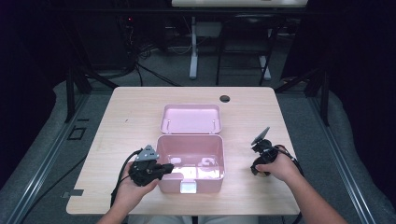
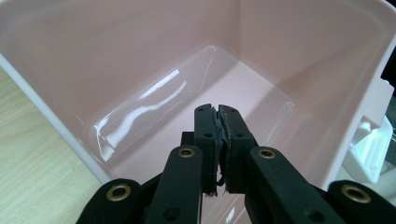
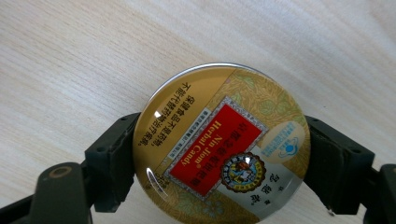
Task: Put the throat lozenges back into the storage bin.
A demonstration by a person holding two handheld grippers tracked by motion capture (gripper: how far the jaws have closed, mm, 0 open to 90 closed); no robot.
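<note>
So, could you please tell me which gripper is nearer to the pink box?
Left. The left gripper reaches over the pink box's near-left rim, jaws shut inside it. The right gripper is off to the box's right, holding a round candy tin above the table.

Pink box (image 1: 190, 161): glossy smooth plastic. Candy tin (image 3: 220, 142): shiny printed metal. Table (image 1: 126, 126): matt light wood grain. Gripper pads (image 2: 218, 140): rough, frayed.
</note>
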